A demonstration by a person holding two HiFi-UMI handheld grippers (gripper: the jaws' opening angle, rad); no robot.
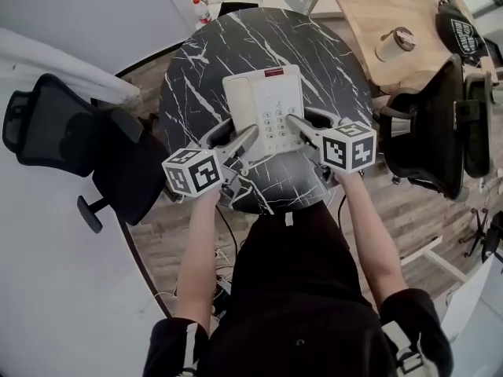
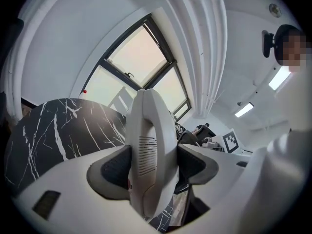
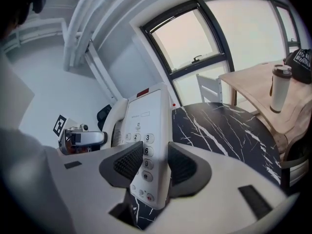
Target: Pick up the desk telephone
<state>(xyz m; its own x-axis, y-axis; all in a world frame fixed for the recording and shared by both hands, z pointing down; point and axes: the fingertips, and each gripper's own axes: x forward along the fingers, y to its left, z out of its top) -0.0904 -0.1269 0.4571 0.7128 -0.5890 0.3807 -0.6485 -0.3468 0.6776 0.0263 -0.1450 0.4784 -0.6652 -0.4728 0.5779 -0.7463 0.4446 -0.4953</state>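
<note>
Plastic is what both tongs are biting on: the white desk telephone [image 1: 263,104] sits over the middle of the round black marble table [image 1: 196,77], held from the person's side with its near edge toward 6 o'clock. The left gripper [image 1: 250,134] has it at about 7 o'clock of the body, where the left gripper view shows its dark ribbed pads [image 2: 114,167] pressed on either face of the handset [image 2: 148,145] end with the slotted grille. The right gripper [image 1: 292,121] has it at about 5 o'clock, jaws clenched across the thin right edge beside the keypad [image 3: 141,145], one pad [image 3: 127,162] lying over the number keys. In both gripper views the phone stands tilted with marble showing beneath its lower edge, so it looks to be clear of the tabletop rather than resting on it. I judge it a light, hollow, rigid shell that will not flex. The glossy casing is slippery, though, and its tapered edge gives the pads little to bite on. The two-sided hold near the bottom corners seems sensible, since the far end at 12 o'clock hangs unsupported and would tend to dip. The handset is probably only seated in its cradle, so the left grip should keep pinning it down. Squeezing on the keys risks pressing them rather than breaking anything. A wooden desk [image 1: 369,22] with a cup [image 1: 395,44] stands at 2 o'clock, well apart.
</note>
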